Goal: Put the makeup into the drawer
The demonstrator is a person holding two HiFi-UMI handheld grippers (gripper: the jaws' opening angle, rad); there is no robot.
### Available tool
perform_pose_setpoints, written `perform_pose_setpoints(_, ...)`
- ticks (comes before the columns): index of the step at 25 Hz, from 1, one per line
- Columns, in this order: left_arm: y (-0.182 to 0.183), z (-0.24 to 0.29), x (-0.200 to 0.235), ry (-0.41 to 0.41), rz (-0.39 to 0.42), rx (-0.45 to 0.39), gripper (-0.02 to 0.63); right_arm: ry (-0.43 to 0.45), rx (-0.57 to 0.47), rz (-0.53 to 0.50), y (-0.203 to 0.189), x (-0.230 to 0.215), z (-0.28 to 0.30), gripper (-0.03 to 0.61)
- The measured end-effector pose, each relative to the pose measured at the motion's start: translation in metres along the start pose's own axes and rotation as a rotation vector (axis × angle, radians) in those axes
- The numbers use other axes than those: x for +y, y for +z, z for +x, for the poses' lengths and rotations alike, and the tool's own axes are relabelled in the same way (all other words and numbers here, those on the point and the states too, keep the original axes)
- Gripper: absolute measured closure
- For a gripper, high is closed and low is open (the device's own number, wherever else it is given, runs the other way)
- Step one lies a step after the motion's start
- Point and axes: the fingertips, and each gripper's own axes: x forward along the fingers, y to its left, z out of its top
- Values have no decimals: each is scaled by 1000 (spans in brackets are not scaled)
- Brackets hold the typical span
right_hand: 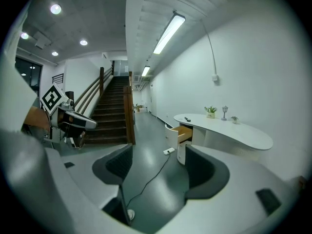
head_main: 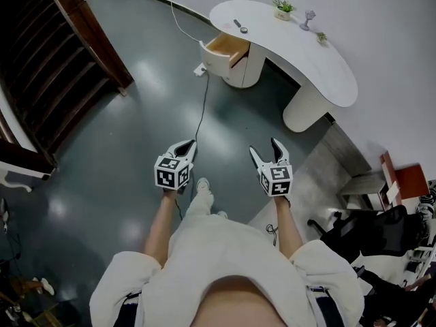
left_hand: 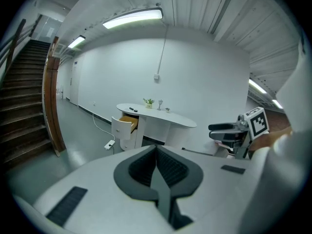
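Note:
The makeup, a small dark stick (head_main: 239, 24) and a round compact (head_main: 244, 30), lies on the white curved desk (head_main: 320, 70) far ahead of me. The desk's wooden drawer (head_main: 229, 48) stands pulled open at its left end. My left gripper (head_main: 189, 144) is shut and empty, held at waist height. My right gripper (head_main: 263, 146) is open with nothing between its fingers. In the left gripper view the shut pads (left_hand: 157, 155) point toward the desk (left_hand: 170, 118) and drawer (left_hand: 128, 123). The right gripper view shows the open drawer (right_hand: 185, 132) past the spread pads (right_hand: 117, 165).
A dark wooden staircase (head_main: 48, 67) rises at the left. A cable (head_main: 202, 107) runs across the grey floor to a power strip (head_main: 200, 69) by the drawer. A potted plant (head_main: 283, 7) and small ornaments (head_main: 308, 20) stand on the desk. Black chairs (head_main: 368, 230) sit at the right.

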Motion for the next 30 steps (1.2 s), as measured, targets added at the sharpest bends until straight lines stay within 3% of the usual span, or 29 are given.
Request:
perform_pose_setpoints(8,25,71,54,-28,-17,14,601,-13,28,-9,20,-29,83,265)
perform_pose_setpoints(22,153,219,185,-100,6,20,601,-99,27,7,120,-106,267,270)
perform_pose_setpoints(30,186,276,244,-123,7,34,601,-133,38,24,144,-129,345,273)
